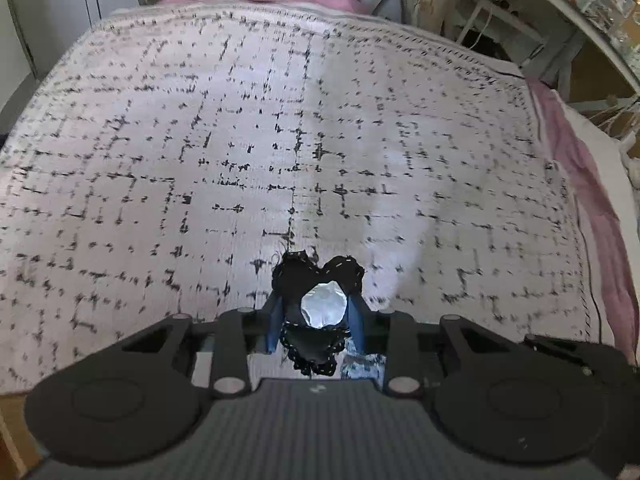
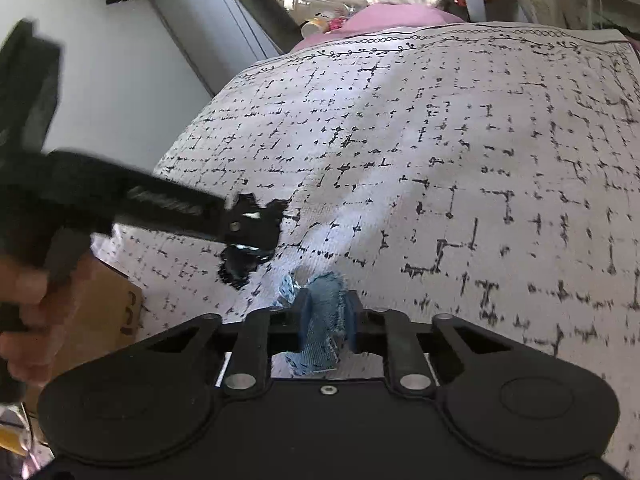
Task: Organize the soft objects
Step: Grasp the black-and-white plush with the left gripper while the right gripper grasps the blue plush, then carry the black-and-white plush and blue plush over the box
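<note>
**Both grippers clamped on small fabric pieces above the bed**

Your left gripper [image 1: 316, 316] is closed on a black fabric piece [image 1: 320, 280]. It looks like a small soft scrunchie or bow: dark cloth with pale stitching along frilled edges and a shiny, silvery-white patch at its middle. It bunches up between the blue fingers [image 1: 274, 328], one lobed end pointing away from you over the bedspread [image 1: 280, 120], the other frilled end hanging back toward the gripper body. Its long axis runs roughly along the fingers.

Your right gripper [image 2: 326, 320] is closed on a denim piece [image 2: 322, 320], light blue, woven, with frayed edges. It is a narrow strip gripped near its middle; the frayed top sticks out forward past the fingertips and the tail trails back under the gripper. A paler printed scrap sits just beside its left edge; what that is, you cannot tell.

From the right wrist view, the left gripper comes in blurred from the left, the black piece at its tip, held above the bedspread near its left edge. The bedspread is white, ribbed, printed with broken black crosshatch lines and a looped border. A pink sheet [image 1: 580, 168] shows along its edges.
</note>
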`<state>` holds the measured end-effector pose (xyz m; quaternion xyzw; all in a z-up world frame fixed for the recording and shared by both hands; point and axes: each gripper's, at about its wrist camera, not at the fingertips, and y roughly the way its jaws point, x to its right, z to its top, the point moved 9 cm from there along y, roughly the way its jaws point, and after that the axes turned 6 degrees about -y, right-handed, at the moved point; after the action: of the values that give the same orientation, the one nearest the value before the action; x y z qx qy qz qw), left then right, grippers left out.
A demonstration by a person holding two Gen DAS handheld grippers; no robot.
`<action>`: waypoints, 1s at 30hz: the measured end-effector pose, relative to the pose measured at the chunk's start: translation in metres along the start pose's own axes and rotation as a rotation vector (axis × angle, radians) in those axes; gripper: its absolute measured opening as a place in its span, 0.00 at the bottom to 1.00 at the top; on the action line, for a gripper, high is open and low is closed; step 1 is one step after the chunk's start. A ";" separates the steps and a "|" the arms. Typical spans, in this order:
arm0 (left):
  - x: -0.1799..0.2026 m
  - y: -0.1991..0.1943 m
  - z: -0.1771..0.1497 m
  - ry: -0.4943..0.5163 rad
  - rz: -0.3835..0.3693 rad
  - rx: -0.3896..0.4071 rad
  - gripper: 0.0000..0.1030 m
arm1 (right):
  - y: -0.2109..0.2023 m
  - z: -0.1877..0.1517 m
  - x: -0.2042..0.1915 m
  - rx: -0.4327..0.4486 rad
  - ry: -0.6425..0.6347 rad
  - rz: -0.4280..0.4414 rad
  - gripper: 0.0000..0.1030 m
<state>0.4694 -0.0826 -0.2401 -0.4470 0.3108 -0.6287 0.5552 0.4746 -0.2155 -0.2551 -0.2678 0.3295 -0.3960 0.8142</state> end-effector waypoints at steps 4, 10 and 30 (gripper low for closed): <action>0.001 -0.029 -0.010 0.014 -0.010 0.038 0.32 | -0.013 -0.002 -0.007 0.016 -0.030 -0.019 0.09; -0.004 -0.069 -0.028 0.016 -0.025 0.094 0.32 | -0.033 -0.016 -0.010 0.022 0.011 -0.028 0.08; -0.030 -0.164 -0.088 0.000 -0.051 0.221 0.32 | -0.100 -0.009 -0.079 0.120 -0.076 -0.017 0.08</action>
<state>0.3204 -0.0319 -0.1370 -0.3909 0.2281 -0.6730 0.5850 0.3843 -0.2069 -0.1651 -0.2362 0.2716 -0.4114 0.8374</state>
